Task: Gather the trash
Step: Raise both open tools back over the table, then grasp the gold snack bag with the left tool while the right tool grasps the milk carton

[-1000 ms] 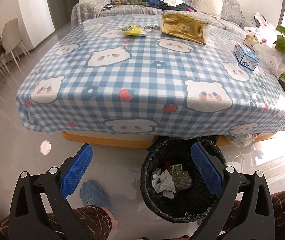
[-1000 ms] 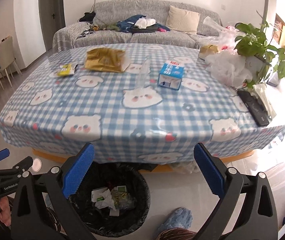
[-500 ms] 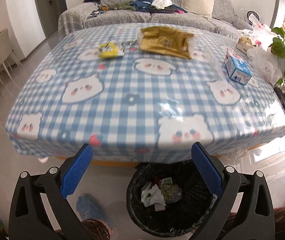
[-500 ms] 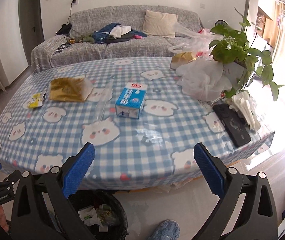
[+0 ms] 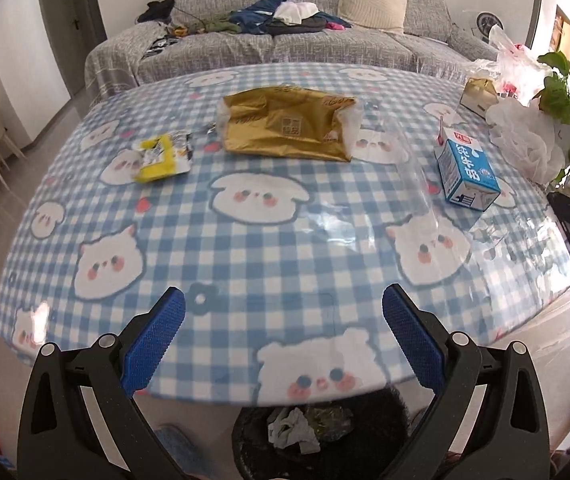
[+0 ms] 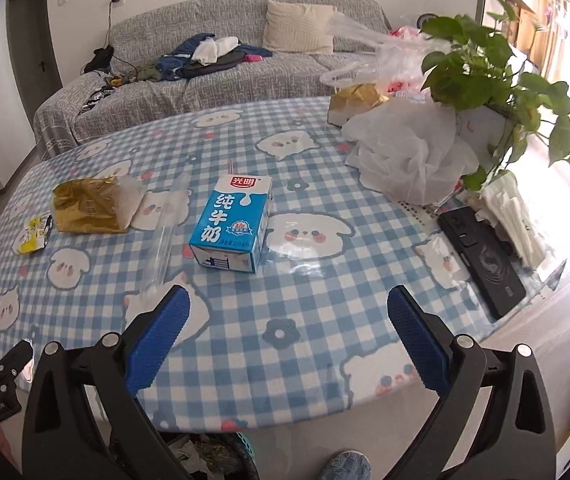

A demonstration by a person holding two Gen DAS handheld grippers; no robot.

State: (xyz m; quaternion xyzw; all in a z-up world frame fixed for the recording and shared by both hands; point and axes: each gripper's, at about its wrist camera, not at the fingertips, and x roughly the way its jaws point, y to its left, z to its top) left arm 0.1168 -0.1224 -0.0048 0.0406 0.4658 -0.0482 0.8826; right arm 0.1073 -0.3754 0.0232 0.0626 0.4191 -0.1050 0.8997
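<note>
A table [image 5: 245,264] covered with a blue-and-white checked cloth printed with white animal faces is seen from both wrist views; a clear glossy sheet lies over the cloth and reflects the light. Both the left tongs [image 5: 283,326] and the right tongs [image 6: 287,326] are held with their blue pads wide apart and nothing between them, above the near edge of the table.

Several pieces of trash are spread on the table. A blue milk carton [image 6: 233,224] lies toward the right, a straw at its far end. A crumpled gold bag [image 5: 289,124] is seen toward the far side, and a yellow wrapper [image 5: 163,156] lies to its left, apart from it. A clear plastic sleeve [image 6: 165,232] lies between the gold bag and the carton. At the far right corner, white plastic bags [image 6: 409,156], a small gold box [image 6: 355,100] and a potted plant [image 6: 493,64] are grouped; a flat black device [image 6: 481,256] rests near the right edge.

Below the near edge, a black-lined bin [image 5: 317,432] holding crumpled scraps is partly visible on the floor. Behind the table, a grey sofa [image 5: 325,40] strewn with clothes and a cream cushion [image 5: 373,4] stands against a white wall.
</note>
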